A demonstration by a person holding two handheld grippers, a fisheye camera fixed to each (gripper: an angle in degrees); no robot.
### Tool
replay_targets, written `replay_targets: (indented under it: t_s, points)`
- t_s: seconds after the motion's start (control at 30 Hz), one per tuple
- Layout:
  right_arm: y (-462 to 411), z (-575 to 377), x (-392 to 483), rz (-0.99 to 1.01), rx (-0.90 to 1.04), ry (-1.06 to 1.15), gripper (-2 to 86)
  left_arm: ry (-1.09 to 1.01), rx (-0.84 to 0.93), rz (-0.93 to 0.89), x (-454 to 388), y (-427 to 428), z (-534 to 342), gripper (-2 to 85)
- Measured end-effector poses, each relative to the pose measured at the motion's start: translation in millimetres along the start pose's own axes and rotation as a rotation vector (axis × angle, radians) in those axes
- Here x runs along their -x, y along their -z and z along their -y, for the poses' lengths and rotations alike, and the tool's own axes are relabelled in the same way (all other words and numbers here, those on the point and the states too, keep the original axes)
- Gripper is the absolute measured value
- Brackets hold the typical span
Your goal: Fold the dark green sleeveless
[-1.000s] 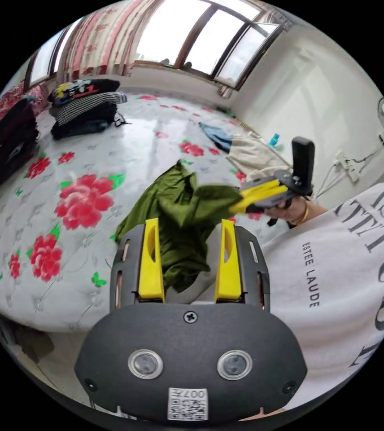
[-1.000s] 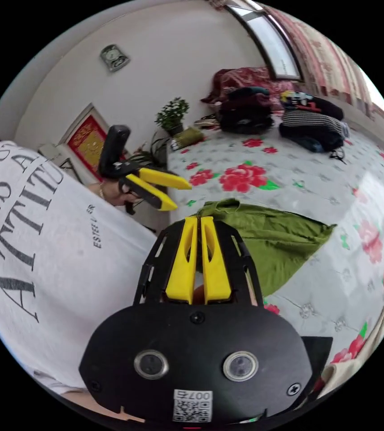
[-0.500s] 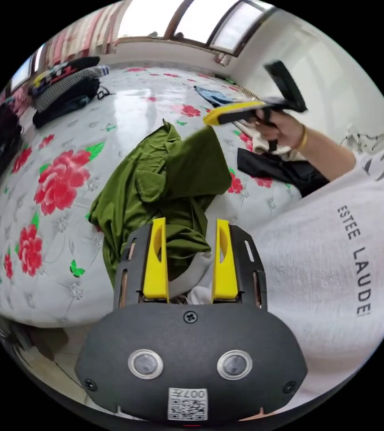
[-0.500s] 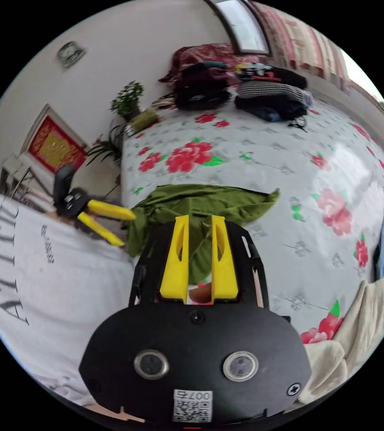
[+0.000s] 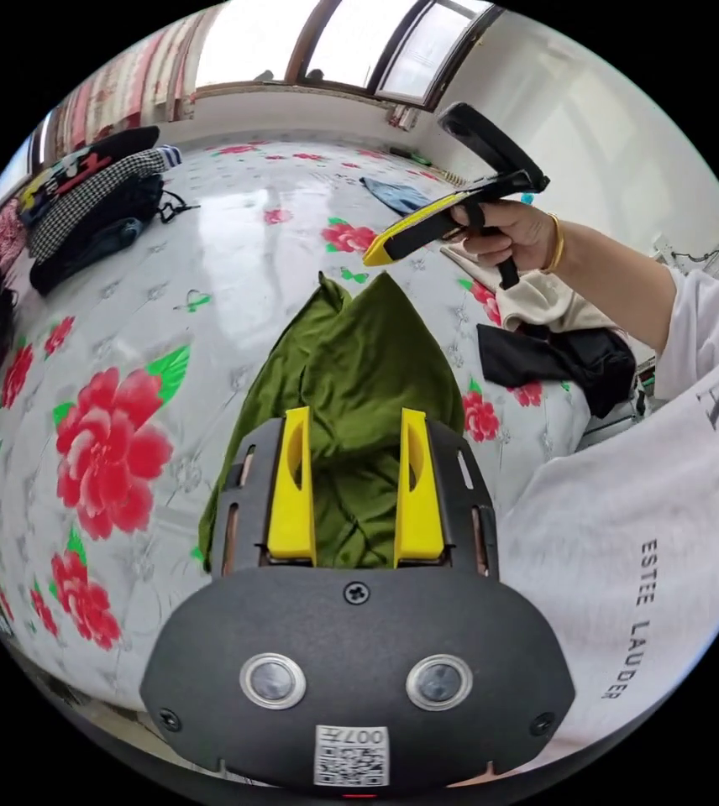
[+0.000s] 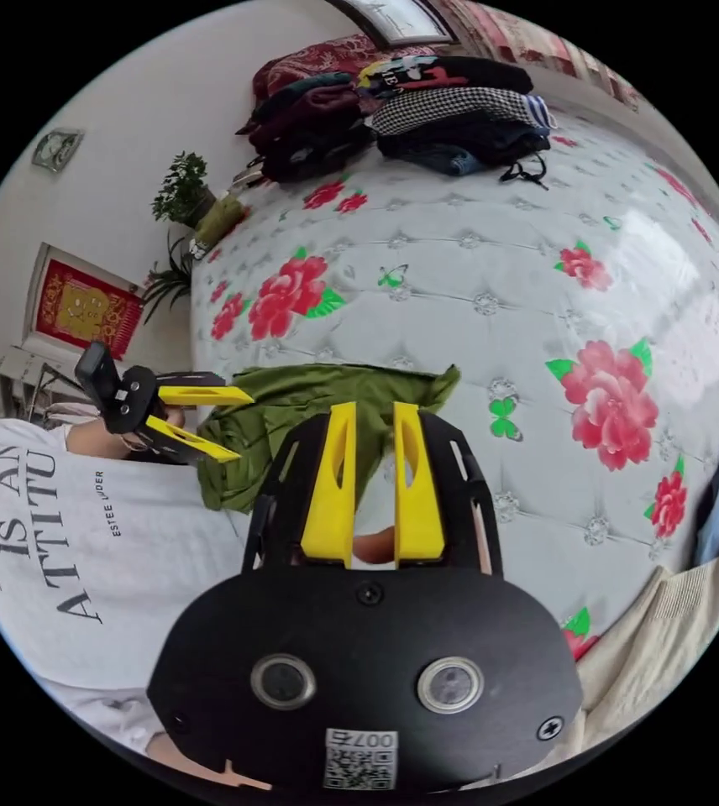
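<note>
Looking through the left gripper view, you see your left gripper (image 5: 344, 428) with its jaws apart and nothing pinched, poised over the near end of the green top (image 5: 351, 378), which lies bunched on the floral bed (image 5: 233, 252). Your right gripper (image 5: 380, 250) hangs above the far tip of the top, gripped in your hand (image 5: 506, 239); whether its jaws are parted you cannot tell here. A black garment (image 5: 557, 357) lies beside a cream one (image 5: 544, 298).

Through the right gripper view, your right gripper (image 6: 368, 420) has a narrow gap between its jaws and holds nothing. The top (image 6: 309, 403) lies at the bed's edge, with the left gripper (image 6: 225, 424) spread just beside it. Stacked clothes (image 6: 452, 117) sit well apart.
</note>
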State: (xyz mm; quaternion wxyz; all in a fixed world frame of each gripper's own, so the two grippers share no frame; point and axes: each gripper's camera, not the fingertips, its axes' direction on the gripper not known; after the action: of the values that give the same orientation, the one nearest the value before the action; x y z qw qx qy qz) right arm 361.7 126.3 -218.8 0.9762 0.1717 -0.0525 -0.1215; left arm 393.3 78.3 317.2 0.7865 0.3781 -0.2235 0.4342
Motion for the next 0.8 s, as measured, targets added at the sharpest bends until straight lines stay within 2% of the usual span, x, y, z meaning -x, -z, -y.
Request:
replay_targets:
  t_s: [0.17,0.23,0.27,0.37,0.43,0.5,0.63,0.73,0.8]
  points:
    - [26.5,-3.0,-21.4,0.347,-0.108,0.070,4.5,-0.107,0.104,0.023,-2.8,-84.1,65.7,13.8]
    - [43.6,-5.8,-27.4,0.463,-0.173,0.128,4.8,-0.093,0.155,0.020,-0.7,-108.9,72.8,9.4]
    - [50.3,-7.3,-30.6,0.469,-0.206,0.129,4.9,-0.073,0.139,0.045,1.4,-110.2,71.5,4.6]
    - [77.4,-14.7,-56.3,0.337,-0.338,0.048,6.0,-0.028,0.057,0.001,8.6,-89.2,51.3,1.9]
    - [62.8,-9.2,-78.1,0.073,-0.295,-0.066,7.1,-0.004,0.021,-0.015,12.5,-72.2,33.0,1.3]
    - [30.6,0.6,-95.6,0.002,-0.223,-0.127,8.0,0.018,0.006,0.004,15.6,-52.9,12.4,1.2]
    - [-65.6,17.1,-120.2,0.071,0.008,-0.192,9.3,0.050,-0.008,0.024,25.9,-35.7,-7.2,2.4]
    - [-83.2,2.9,-114.4,0.144,0.023,-0.173,9.4,0.092,0.016,0.022,41.5,-33.5,-19.2,5.0]
    - [-75.0,-14.7,-107.7,0.118,-0.003,-0.149,9.0,0.111,0.006,-0.034,53.1,-26.5,-30.9,8.5]
